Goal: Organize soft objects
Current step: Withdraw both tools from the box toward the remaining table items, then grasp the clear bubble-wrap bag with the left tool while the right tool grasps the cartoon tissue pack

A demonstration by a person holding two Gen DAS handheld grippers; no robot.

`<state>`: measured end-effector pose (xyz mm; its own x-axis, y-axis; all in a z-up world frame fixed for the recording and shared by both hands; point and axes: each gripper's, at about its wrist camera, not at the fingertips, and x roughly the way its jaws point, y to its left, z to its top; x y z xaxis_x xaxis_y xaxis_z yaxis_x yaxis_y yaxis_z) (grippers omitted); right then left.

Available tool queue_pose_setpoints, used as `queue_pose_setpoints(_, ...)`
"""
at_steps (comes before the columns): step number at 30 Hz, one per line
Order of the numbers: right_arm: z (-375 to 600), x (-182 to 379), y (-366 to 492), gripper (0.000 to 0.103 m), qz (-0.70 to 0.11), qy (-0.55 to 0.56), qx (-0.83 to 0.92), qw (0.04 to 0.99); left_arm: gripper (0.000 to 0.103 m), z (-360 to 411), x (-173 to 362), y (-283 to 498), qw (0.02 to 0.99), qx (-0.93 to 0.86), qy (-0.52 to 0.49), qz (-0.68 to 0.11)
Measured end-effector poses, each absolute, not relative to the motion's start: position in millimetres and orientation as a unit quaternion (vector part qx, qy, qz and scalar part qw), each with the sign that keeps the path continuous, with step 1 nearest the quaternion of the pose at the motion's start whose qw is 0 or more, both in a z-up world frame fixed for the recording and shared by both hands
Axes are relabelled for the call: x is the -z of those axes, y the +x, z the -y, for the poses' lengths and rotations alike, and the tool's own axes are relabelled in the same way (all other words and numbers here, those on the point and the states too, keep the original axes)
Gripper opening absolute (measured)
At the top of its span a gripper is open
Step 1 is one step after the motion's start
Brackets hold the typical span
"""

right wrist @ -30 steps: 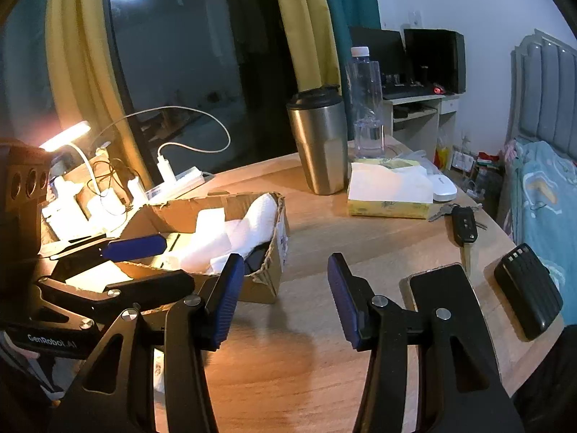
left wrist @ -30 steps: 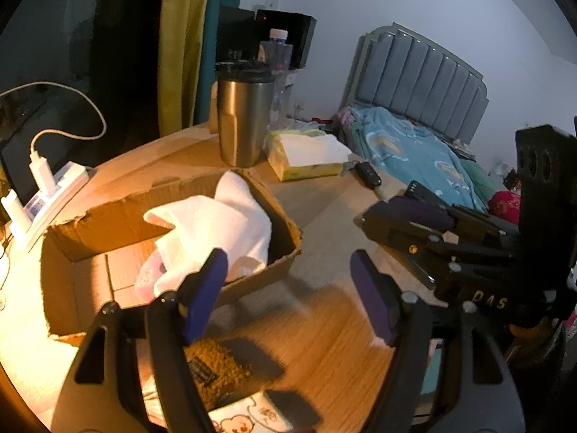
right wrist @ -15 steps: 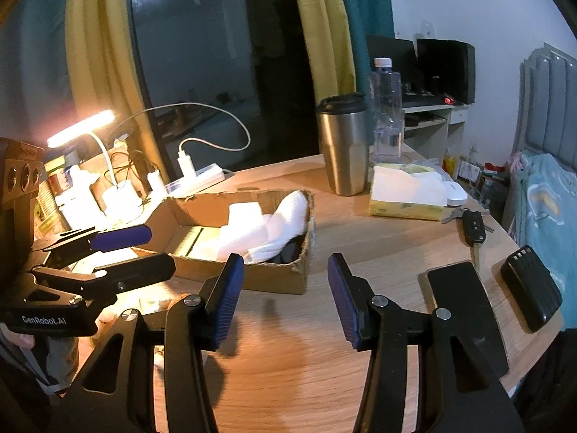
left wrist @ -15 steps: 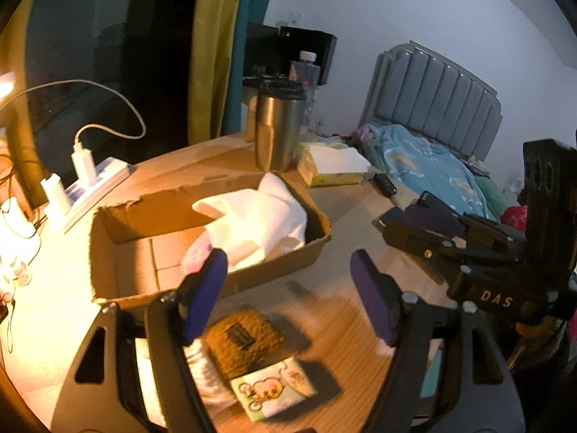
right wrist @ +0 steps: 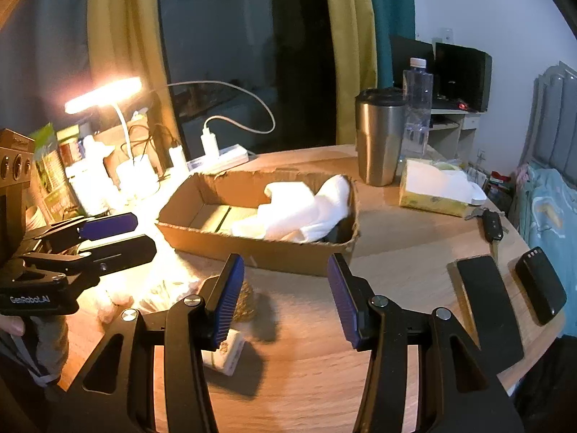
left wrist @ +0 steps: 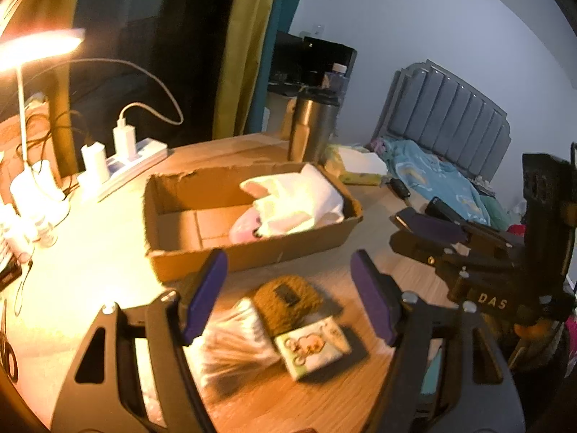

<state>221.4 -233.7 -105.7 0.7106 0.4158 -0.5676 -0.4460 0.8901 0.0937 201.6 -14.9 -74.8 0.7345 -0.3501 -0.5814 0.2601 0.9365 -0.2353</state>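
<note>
A cardboard box (left wrist: 252,252) lies on the round wooden table with a white cloth (left wrist: 299,198) and something pink (left wrist: 245,225) at its right end. In front of it lie a brown knitted piece (left wrist: 288,299), a small cartoon-printed pack (left wrist: 313,346) and a white wrapped bundle (left wrist: 230,346). My left gripper (left wrist: 288,288) hovers open over these three, holding nothing. My right gripper (right wrist: 285,288) is open and empty before the box (right wrist: 259,252), with the knitted piece (right wrist: 247,303) and the pack (right wrist: 225,355) by its left finger. The white cloth (right wrist: 299,213) shows there too.
Behind the box stand a steel tumbler (right wrist: 378,137), a water bottle (right wrist: 416,104) and a tissue box (right wrist: 436,187). At the left are a lit desk lamp (right wrist: 104,93) and a power strip (right wrist: 220,157). A car key (right wrist: 492,223), a phone (right wrist: 487,310) and a black case (right wrist: 539,285) lie right.
Both grippers have drawn back from the box, which now looks farther off. The knitted piece, the small pack and the white bundle have come into view in front of it.
</note>
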Motion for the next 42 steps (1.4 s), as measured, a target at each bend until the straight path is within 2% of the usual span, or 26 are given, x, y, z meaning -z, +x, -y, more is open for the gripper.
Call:
queue_pose_setpoints(24, 162, 154, 188, 0.051, -0.344, -0.067, -0.255, 0.901, 0.073, -54, 127, 149, 0.927, 0.125, -0.102, -0.339)
queue_pose_setpoints(27, 159, 160, 186, 0.051, -0.346, -0.068, -0.258, 0.899, 0.076, -61, 132, 142, 0.927, 0.116, -0.108, -0.339)
queue_pose_setpoints(29, 157, 163, 185, 0.051, -0.348, -0.069, -0.259, 0.898, 0.082, -67, 136, 139, 0.927, 0.106, -0.114, -0.341)
queue_pose_setpoints(32, 156, 168, 183, 0.052, -0.352, -0.07, -0.259, 0.897, 0.083, -77, 144, 135, 0.927, 0.087, -0.123, -0.342)
queue_pose_setpoints(33, 156, 170, 183, 0.056, -0.354, -0.07, -0.258, 0.896, 0.083, -79, 146, 135, 0.927, 0.083, -0.124, -0.344)
queue_pose_setpoints(34, 157, 172, 183, 0.064, -0.356, -0.07, -0.257, 0.896, 0.083, -82, 149, 135, 0.927, 0.077, -0.122, -0.346)
queue_pose_setpoints(35, 157, 173, 183, 0.066, -0.357, -0.068, -0.257, 0.896, 0.083, -84, 152, 135, 0.926, 0.065, -0.12, -0.351)
queue_pose_setpoints(42, 161, 186, 183, 0.067, -0.369, -0.057, -0.256, 0.892, 0.083, -96, 169, 140, 0.914, 0.048, -0.13, -0.381)
